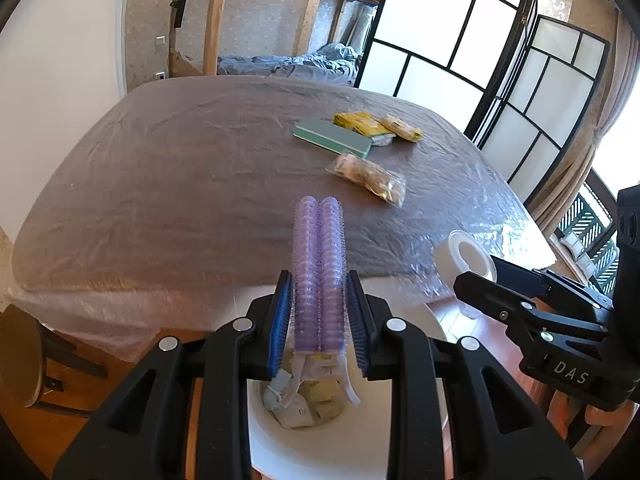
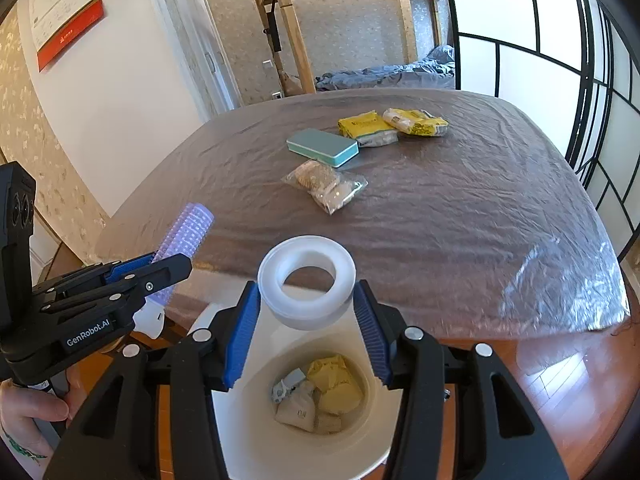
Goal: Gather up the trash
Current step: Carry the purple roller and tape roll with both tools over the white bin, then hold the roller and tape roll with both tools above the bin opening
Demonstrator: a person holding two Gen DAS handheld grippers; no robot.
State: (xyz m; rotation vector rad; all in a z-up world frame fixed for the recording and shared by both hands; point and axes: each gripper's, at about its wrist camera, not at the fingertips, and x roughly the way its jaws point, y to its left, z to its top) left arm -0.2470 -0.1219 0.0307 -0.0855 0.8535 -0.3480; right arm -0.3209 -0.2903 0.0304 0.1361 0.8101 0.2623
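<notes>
With the left hand-held gripper (image 1: 320, 280) clamped on the purple hair roller (image 1: 319, 248) and the right hand-held gripper (image 2: 306, 300) clamped on the white tape roll (image 2: 306, 280) — both over the white bin (image 2: 256, 420) below the worktop (image 2: 440, 220) edge — centre each, then let go.

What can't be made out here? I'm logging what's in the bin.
- Bin: left wrist view, the fingers and purple hair clip hide most contents; right wrist view, deeper trash lies under the top pieces.
- Tape roll: left wrist view, partly behind the right gripper.
- Packet labels: too small.
</notes>
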